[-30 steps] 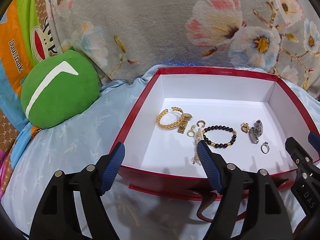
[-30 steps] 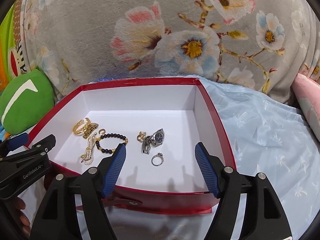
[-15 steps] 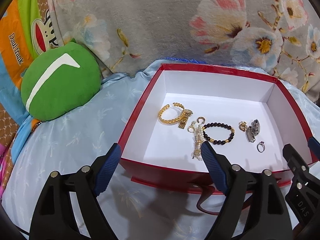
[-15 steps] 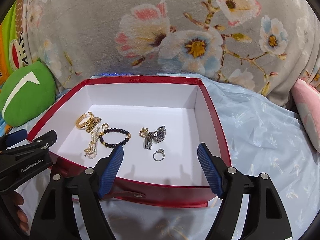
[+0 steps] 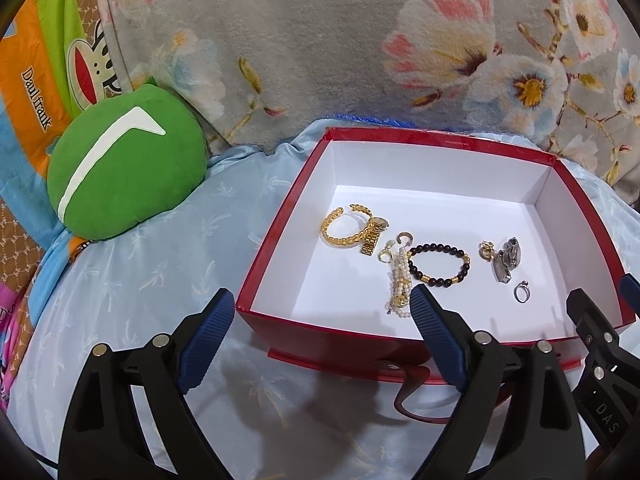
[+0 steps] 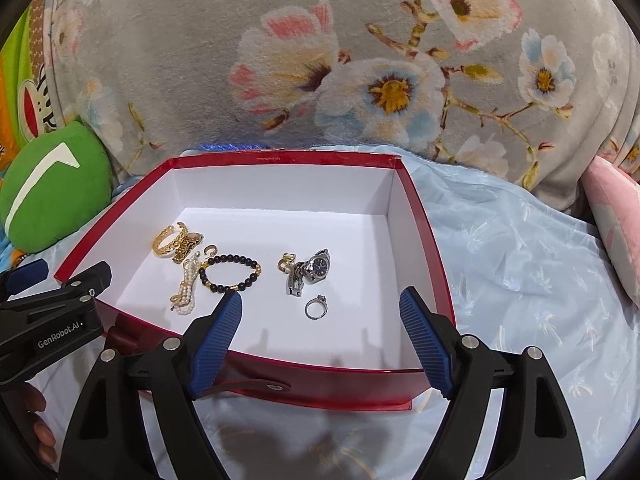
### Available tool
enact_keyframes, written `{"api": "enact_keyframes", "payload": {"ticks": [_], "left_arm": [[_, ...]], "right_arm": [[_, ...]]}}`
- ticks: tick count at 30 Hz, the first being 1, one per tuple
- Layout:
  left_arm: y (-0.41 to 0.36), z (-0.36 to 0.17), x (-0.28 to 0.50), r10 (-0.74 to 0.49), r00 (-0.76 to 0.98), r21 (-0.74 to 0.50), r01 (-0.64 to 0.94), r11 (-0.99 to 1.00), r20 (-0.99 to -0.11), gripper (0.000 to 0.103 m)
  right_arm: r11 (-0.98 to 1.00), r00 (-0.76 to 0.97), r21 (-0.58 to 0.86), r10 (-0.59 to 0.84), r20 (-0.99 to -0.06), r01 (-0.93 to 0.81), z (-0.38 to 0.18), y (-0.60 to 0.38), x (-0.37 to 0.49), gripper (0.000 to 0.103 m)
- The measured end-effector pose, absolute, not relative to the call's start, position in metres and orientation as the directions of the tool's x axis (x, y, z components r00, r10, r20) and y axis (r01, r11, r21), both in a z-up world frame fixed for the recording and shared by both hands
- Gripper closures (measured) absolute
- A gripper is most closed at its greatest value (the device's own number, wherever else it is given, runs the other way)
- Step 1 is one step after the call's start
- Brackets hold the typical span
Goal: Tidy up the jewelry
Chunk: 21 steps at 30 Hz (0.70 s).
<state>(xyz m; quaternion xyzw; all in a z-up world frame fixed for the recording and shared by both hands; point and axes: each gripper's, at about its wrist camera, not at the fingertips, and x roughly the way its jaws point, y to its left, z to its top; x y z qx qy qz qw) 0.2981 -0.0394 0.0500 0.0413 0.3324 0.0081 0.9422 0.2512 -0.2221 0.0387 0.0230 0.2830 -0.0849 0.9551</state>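
A red box [image 5: 256,280] with a white inside lies open on a pale blue sheet; it also shows in the right wrist view [image 6: 424,224]. Inside lie a gold bangle [image 5: 340,228], a pearl strand [image 5: 400,284], a black bead bracelet [image 5: 440,264], a silver watch [image 6: 316,270] and a silver ring [image 6: 316,307]. My left gripper [image 5: 320,320] is open and empty over the box's near left corner. My right gripper [image 6: 320,316] is open and empty above the box's near edge, just in front of the ring.
A green round cushion [image 5: 124,168] lies left of the box. A grey floral blanket [image 6: 360,60] rises behind it. A pink pillow [image 6: 616,216] is at the far right. A red strap [image 6: 256,384] hangs from the box's front wall.
Both grippers have drawn back and up from the box, so the box and jewelry sit lower and farther in view. Both stay open. The jewelry has not moved.
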Motion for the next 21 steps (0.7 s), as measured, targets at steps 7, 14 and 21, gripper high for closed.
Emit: {"api": "enact_keyframes", "payload": {"ticks": [7, 14, 21], "left_arm": [[-0.043, 0.055, 0.294, 0.046, 0.784, 0.099, 0.02, 0.995, -0.62, 0.016], [-0.046, 0.061, 0.288, 0.067, 0.789, 0.126, 0.013, 0.992, -0.61, 0.013], [-0.047, 0.061, 0.286, 0.08, 0.776, 0.135, 0.007, 0.991, -0.626, 0.011]], "right_arm": [[0.986, 0.822, -0.003, -0.142, -0.552, 0.168, 0.041, -0.22, 0.25, 0.021], [0.987, 0.818, 0.001, -0.133, -0.559, 0.161, 0.049, -0.216, 0.245, 0.017], [0.99, 0.809, 0.006, -0.112, -0.577, 0.142, 0.054, -0.215, 0.244, 0.017]]}}
